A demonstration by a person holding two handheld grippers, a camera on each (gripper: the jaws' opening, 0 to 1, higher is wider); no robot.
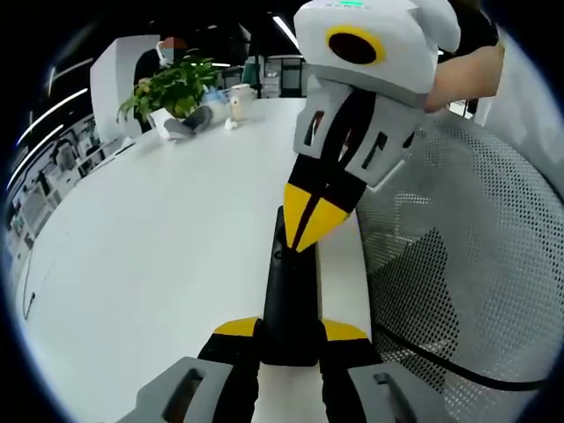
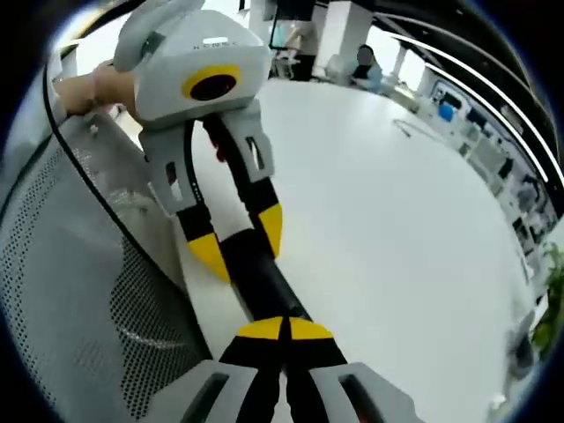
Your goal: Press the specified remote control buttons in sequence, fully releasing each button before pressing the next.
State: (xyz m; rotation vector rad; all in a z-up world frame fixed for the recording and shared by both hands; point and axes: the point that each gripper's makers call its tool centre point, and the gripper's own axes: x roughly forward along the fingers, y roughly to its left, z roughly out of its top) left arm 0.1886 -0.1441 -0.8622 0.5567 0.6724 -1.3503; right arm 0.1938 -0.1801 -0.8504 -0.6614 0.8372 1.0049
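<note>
Remote (image 1: 289, 295) – buttons hidden – clamped by left tongs (image 1: 291, 333), under closed right tongs (image 1: 310, 231).

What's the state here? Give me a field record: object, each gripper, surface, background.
object: black remote control, long and slim, lying on the table near its edge
left gripper: jaws closed around the near end of the remote
right gripper: jaws shut, yellow tips together, touching down on the remote's top face
surface: white table
beside table: grey mesh chair back
background: potted plant and a cup at the far end of the table
</note>
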